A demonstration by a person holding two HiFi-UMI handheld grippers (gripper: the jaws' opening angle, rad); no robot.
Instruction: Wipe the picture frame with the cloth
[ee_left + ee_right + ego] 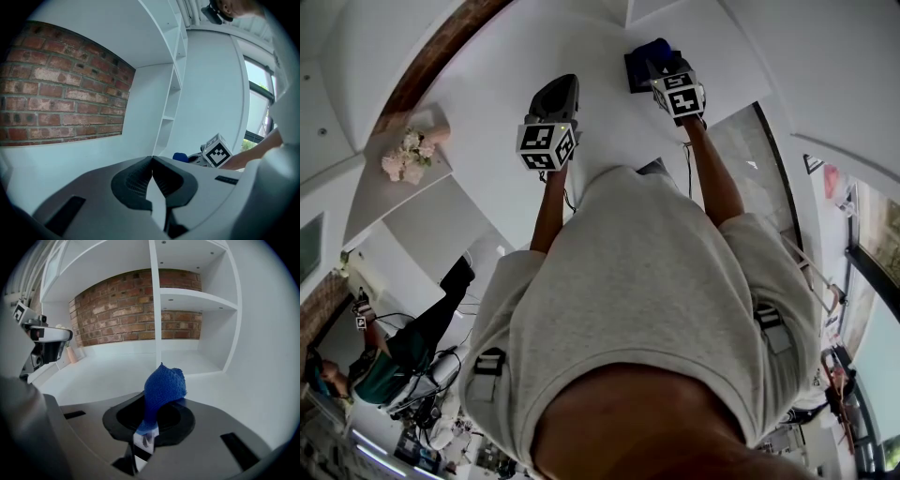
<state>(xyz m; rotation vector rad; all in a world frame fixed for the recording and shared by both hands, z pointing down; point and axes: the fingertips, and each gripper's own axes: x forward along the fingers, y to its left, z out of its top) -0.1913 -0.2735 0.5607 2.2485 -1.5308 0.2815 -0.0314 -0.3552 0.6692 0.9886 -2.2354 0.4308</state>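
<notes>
**Cloth in the right gripper, at the frame; left gripper idle.**

Head view: your right gripper point(664, 62) reaches furthest forward over a dark flat rectangle, judged to be the picture frame point(635, 77), lying on the white counter point(581, 47). The blue cloth point(654, 45) is bunched at its tip. Your left gripper point(561, 86) hangs back, apart from the frame, with both forearms stretched ahead. Left gripper view: the left gripper point(151, 163) has its jaws pressed together on nothing. The cloth point(180, 157) shows ahead to the right. Right gripper view: the right gripper point(149, 417) pinches the cloth point(164, 386) by its lower end, the rest standing loose. The frame is not seen here. Recommendation: tip the bunch down flat, sweep lightly, and brace the frame's edge with the left gripper against sliding.
</notes>
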